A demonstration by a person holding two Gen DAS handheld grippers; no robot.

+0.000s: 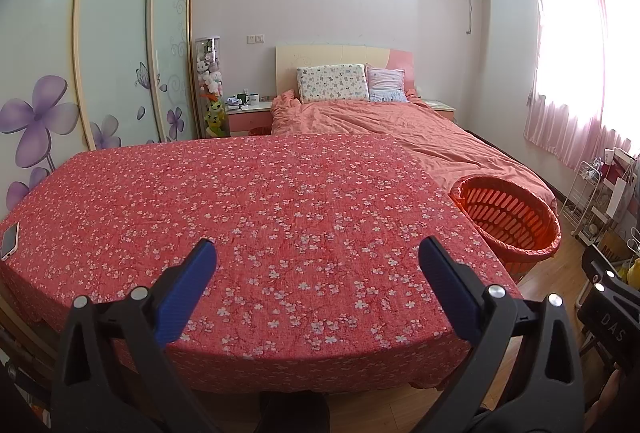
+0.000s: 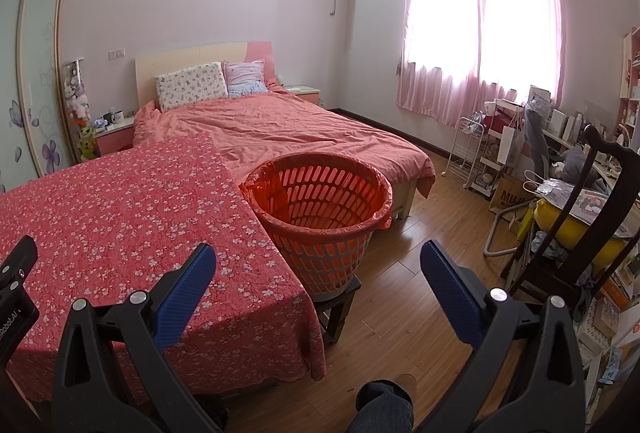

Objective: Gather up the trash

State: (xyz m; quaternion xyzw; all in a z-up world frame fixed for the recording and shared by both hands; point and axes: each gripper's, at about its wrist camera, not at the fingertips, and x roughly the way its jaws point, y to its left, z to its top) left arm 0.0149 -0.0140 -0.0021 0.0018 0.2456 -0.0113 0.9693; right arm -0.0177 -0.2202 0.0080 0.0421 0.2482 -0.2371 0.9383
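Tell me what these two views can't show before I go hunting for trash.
- Basket bottom: hidden by its own rim and red liner in the right wrist view; cut by the table edge in the left.
- Nightstand items: too small to identify.
- Floor under the table: hidden by the cloth.
- Phone: cropped at the left edge.
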